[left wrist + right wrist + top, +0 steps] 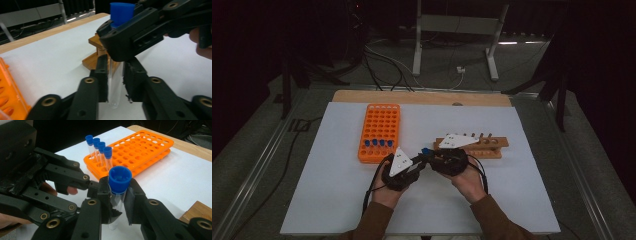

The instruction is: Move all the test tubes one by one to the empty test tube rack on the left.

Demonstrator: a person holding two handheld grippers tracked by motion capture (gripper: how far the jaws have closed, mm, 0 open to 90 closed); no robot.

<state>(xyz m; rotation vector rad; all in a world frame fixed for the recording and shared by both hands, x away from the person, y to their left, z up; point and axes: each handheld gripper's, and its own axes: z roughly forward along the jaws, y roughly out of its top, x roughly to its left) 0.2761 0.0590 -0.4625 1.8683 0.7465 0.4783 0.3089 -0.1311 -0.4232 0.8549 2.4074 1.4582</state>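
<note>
Both grippers are meeting over the middle of the white table (337, 200), a little toward its near edge, and both are clamping the same clear tube (115, 85) with a blue cap (120, 178). In the left gripper view, the left gripper (115, 82) is pressing its two black jaws against the lower part of the glass, with the rounded bottom end of the tube hanging just below them and clear of the table. Above, the right gripper (130, 42) is crossing over at an angle and gripping the tube just under the cap. In the right gripper view, the right gripper (117, 200) is squeezing the tube right below the cap, its jaws narrow on the glass, while the left gripper (75, 180) is reaching in from the side.

In the high view, the left gripper (404, 167) and the right gripper (444, 160) are sitting nose to nose, each in one hand, with the blue cap showing between them. An orange rack (379, 131) is lying toward the far left part of the table, holding four more blue-capped tubes (98, 147) in a row near its near edge. A wooden rack (489, 145) is standing toward the right side, just behind the right gripper
</note>
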